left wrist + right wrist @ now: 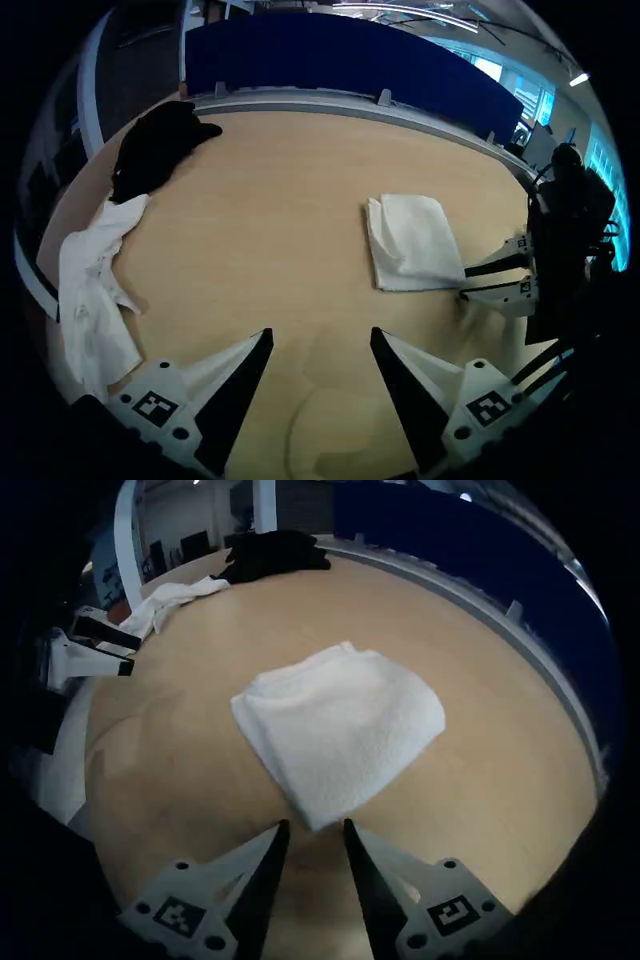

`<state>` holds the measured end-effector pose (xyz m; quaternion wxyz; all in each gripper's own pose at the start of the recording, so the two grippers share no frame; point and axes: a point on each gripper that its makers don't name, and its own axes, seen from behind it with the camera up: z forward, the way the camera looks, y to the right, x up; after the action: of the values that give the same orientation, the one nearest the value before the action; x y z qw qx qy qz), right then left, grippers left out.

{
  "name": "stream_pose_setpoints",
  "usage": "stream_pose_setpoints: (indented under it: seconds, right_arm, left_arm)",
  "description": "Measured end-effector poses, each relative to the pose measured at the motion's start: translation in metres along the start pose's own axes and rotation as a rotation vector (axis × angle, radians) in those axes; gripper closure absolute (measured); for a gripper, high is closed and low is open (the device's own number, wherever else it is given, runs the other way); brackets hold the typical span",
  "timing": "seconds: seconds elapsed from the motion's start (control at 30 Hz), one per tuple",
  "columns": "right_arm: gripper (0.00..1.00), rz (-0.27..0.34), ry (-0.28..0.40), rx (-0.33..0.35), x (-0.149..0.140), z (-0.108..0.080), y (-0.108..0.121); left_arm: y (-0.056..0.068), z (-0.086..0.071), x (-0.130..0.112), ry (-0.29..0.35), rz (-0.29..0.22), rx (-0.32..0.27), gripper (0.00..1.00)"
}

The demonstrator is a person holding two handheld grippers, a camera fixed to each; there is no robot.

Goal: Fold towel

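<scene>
The towel (340, 724) is lying folded into a soft, thick pad in the middle of the bench (264, 200). The right tool (314, 824) is hovering at its nearest corner, fingers a little apart, clamping nothing. The left tool (321, 330) is hanging wide apart over bare wood. Light, limp terry will likely sag, so pinching that layered corner looks best.
</scene>
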<state>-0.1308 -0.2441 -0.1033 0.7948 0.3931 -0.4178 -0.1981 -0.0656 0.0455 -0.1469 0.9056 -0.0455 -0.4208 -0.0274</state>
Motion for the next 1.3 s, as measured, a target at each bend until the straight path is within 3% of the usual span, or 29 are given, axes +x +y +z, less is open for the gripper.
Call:
stream_pose_setpoints:
  seconds: [0.37,0.47,0.87,1.3]
  right_arm:
    - [0.89,0.043,0.015,-0.004,0.003,0.003,0.004]
    - [0.96,0.05,0.018,-0.008,0.003,0.004,0.006]
    - [0.97,0.032,0.073,-0.029,0.028,-0.01,0.015]
    - [0.97,-0.075,0.256,-0.09,0.128,-0.068,0.032]
  left_arm:
    - [0.001,-0.003,-0.001,-0.001,0.006,-0.002,0.1]
    - [0.001,-0.003,-0.001,0.0,0.007,-0.001,0.1]
    - [0.002,-0.006,0.001,0.002,0.017,-0.003,0.1]
    - [0.002,-0.009,0.017,0.036,0.027,-0.008,0.1]
